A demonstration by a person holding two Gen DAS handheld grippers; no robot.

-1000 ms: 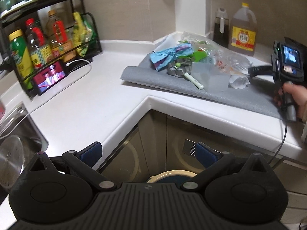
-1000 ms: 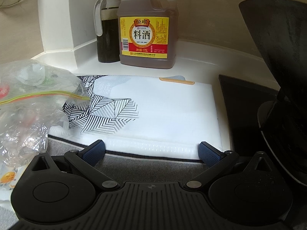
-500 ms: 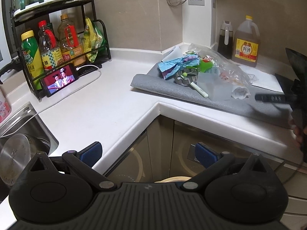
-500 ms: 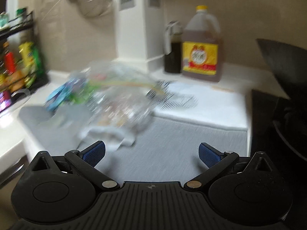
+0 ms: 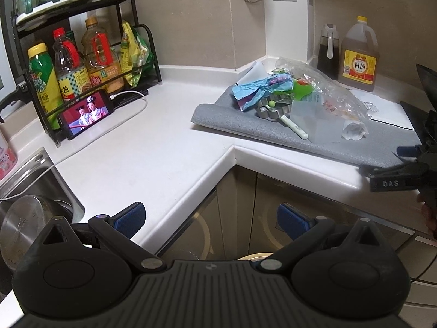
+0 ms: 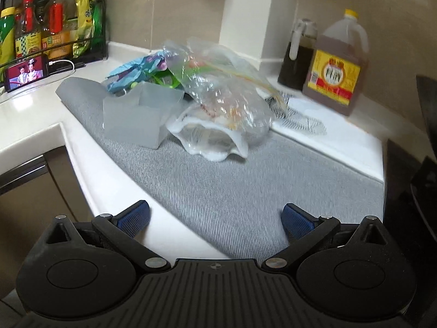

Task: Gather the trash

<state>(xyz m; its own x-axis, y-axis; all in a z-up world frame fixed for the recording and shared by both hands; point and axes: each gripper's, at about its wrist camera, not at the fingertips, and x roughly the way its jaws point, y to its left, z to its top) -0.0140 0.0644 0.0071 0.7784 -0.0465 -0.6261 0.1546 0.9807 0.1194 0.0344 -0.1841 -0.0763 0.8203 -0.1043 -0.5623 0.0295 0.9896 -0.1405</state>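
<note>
A pile of trash lies on a grey mat (image 5: pixel 355 142) on the corner counter. It holds a crumpled blue wrapper (image 5: pixel 256 90), a clear plastic bag (image 5: pixel 333 93), a translucent plastic box (image 5: pixel 314 125), a metal ring piece (image 5: pixel 269 109) and a white-and-green stick (image 5: pixel 293 128). My left gripper (image 5: pixel 210 218) is open and holds nothing; it hangs off the counter's inner corner, well short of the pile. My right gripper (image 6: pixel 215 217) is open too, over the near edge of the grey mat (image 6: pixel 245 186). It faces the clear bag (image 6: pixel 226 95) and the box (image 6: pixel 136 117).
A black rack of sauce bottles (image 5: pixel 82 63) and a playing phone (image 5: pixel 84 113) stand at the back left. A sink (image 5: pixel 32 180) holds a steel pot at the left. A cooking-wine jug (image 5: pixel 359 57) and dark bottle (image 5: pixel 327 52) stand behind the mat. Black cookware (image 6: pixel 409 177) borders the right.
My right gripper has pulled back from over the white cloth to the mat's near edge and turned left toward the trash pile. The left view has risen and drawn back slightly.
</note>
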